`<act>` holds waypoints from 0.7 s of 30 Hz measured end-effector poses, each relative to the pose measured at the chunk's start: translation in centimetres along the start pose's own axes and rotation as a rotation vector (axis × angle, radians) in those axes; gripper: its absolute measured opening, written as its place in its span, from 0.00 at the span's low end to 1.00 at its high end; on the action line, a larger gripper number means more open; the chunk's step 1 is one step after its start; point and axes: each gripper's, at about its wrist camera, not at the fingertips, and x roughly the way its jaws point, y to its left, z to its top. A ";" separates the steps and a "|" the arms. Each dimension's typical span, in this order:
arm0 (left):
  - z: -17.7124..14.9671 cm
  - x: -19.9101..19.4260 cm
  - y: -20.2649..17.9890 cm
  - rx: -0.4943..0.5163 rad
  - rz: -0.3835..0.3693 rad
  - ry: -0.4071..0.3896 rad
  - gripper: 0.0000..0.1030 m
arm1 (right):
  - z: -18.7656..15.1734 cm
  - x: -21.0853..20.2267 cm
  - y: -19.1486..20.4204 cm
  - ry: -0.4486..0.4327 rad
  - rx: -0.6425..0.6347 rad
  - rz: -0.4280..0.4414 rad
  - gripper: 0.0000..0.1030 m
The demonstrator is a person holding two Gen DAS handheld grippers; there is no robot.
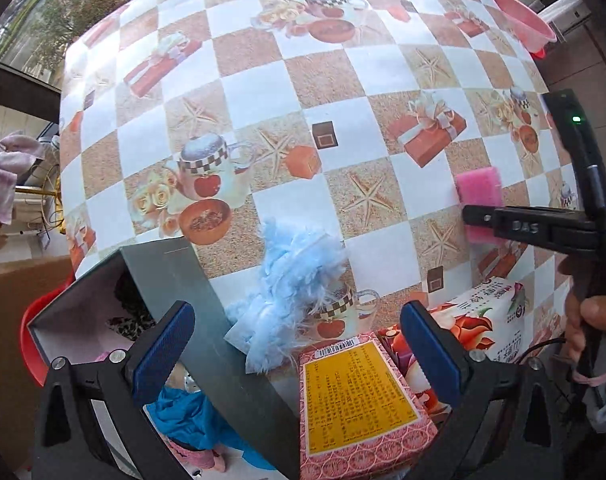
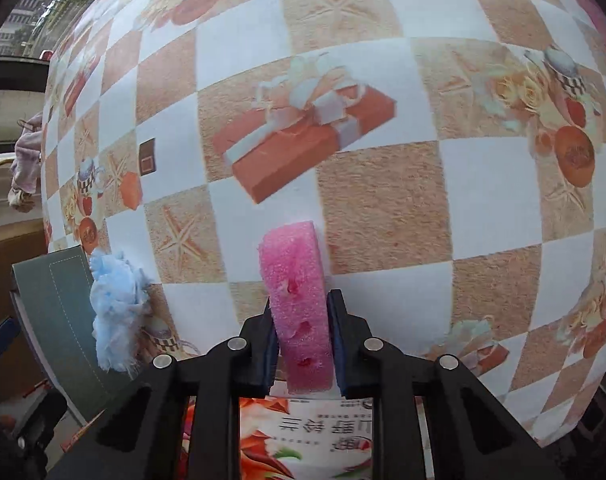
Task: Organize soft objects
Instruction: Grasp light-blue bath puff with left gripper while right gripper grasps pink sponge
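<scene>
Both right jaws clamp pink sponge (image 2: 299, 312) upright.

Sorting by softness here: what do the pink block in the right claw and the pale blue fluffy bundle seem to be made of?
Pink rectangular block: looks like open-cell foam sponge, matte, pitted and porous. Pale blue fluffy bundle: probably feathers or plush fibre, with wispy strands at its edges.

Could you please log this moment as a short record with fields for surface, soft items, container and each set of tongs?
surface: table under a checkered printed cloth
pink sponge: squeezed between the right tongs
blue feathery tuft: lying on the cloth beside the grey box
grey box: open, patterned fabric inside
tissue packs: near table edge
left tongs: open, empty, above the blue tuft
</scene>
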 end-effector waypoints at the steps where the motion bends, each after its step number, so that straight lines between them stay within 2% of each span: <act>1: 0.5 0.8 -0.2 0.010 -0.004 0.029 1.00 | -0.3 -0.6 -1.7 -0.006 0.033 0.020 0.32; 2: 1.1 1.7 -0.4 0.019 -0.006 0.063 1.00 | -0.5 -1.0 -3.4 -0.001 0.066 0.027 0.46; 3: 1.6 2.6 -0.5 0.025 -0.004 0.092 1.00 | -0.7 -1.5 -5.0 0.002 0.099 0.018 0.81; 4: 2.0 3.4 -0.6 0.031 0.001 0.116 1.00 | -1.1 -2.3 -6.4 -0.026 0.123 0.014 0.90; 6: 2.7 4.9 -0.9 0.043 0.015 0.165 1.00 | -1.8 -3.8 -8.2 -0.084 0.127 0.014 0.90; 10: 3.2 7.6 -1.6 0.074 0.045 0.253 1.00 | -3.0 -4.9 -9.2 -0.098 0.091 -0.011 0.90; 14: 2.9 9.6 -2.3 0.115 0.083 0.316 1.00 | -2.3 -5.2 -7.6 -0.125 -0.022 -0.063 0.90; 18: 2.5 11.3 -2.6 0.131 0.106 0.364 1.00 | -1.8 -4.5 -5.0 -0.150 -0.187 -0.137 0.90; 21: 2.4 12.3 -2.6 0.135 0.116 0.406 1.00 | -1.1 -3.4 -3.9 -0.142 -0.239 -0.159 0.90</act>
